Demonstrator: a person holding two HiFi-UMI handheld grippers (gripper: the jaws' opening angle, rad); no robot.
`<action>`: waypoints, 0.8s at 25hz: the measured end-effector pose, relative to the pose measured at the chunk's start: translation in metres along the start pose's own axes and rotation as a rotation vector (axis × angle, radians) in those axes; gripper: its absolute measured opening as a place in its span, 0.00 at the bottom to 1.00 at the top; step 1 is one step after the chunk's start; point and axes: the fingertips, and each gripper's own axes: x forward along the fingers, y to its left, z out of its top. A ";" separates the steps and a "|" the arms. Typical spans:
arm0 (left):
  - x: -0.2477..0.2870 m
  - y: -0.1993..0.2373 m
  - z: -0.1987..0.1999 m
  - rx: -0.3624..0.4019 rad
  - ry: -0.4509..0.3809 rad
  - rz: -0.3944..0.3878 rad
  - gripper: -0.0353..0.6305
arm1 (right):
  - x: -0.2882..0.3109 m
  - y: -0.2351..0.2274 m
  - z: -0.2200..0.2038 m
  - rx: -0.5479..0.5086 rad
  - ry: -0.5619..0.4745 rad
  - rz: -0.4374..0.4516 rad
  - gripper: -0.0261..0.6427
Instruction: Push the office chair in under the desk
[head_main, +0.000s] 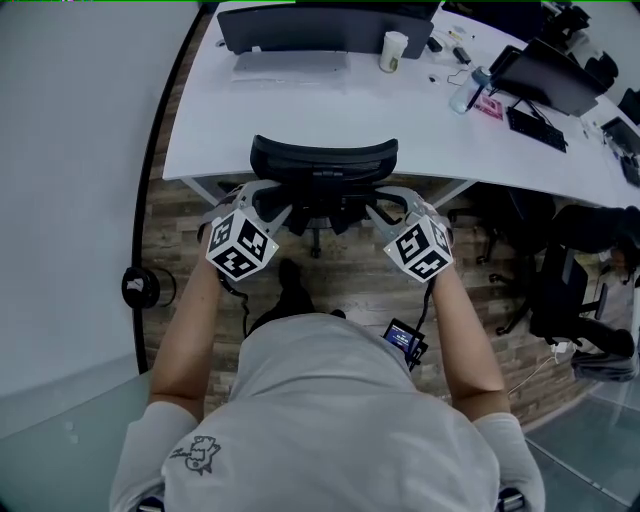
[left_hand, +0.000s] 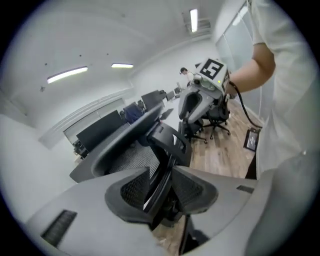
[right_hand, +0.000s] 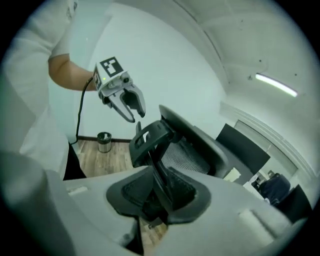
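Reaching forward from just behind the office chair (head_main: 323, 160), the person is holding both tools low against the rear of its backrest, one on each side of the centre spine. The left gripper (head_main: 268, 206) is straddling a black strut of the chair's back frame. Its jaws are standing fairly wide, and a thin sliver of light is showing between one pad and the strut, so it is not clamping. The right gripper (head_main: 386, 209) is sitting on the matching strut on the other side, its jaws partly closed and both pads pressing on the bar.

The chair is sitting at the near edge of the white desk (head_main: 420, 120), its top rail overlapping that edge in the head view and its seat hidden below. White desk supports (head_main: 455, 189) are slanting down on either side of it, close to the backrest. A dark monitor (head_main: 320, 25), a paper cup (head_main: 394, 50) and a clear bottle (head_main: 468, 92) are resting on the desktop beyond the chair. Another dark chair (head_main: 565, 290) is standing off to the right on the wood floor (head_main: 480, 330), and a small round bin (head_main: 143, 288) is sitting by the wall on the left.

The office chair is showing a black, curved mesh backrest on a black plastic frame.
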 end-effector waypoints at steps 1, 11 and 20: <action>-0.006 -0.001 0.007 -0.033 -0.037 0.017 0.26 | -0.006 0.001 0.005 0.024 -0.028 -0.011 0.17; -0.051 -0.034 0.061 -0.396 -0.388 0.106 0.19 | -0.053 0.028 0.031 0.241 -0.224 -0.072 0.05; -0.079 -0.071 0.085 -0.413 -0.479 0.155 0.05 | -0.102 0.049 0.037 0.306 -0.338 -0.099 0.04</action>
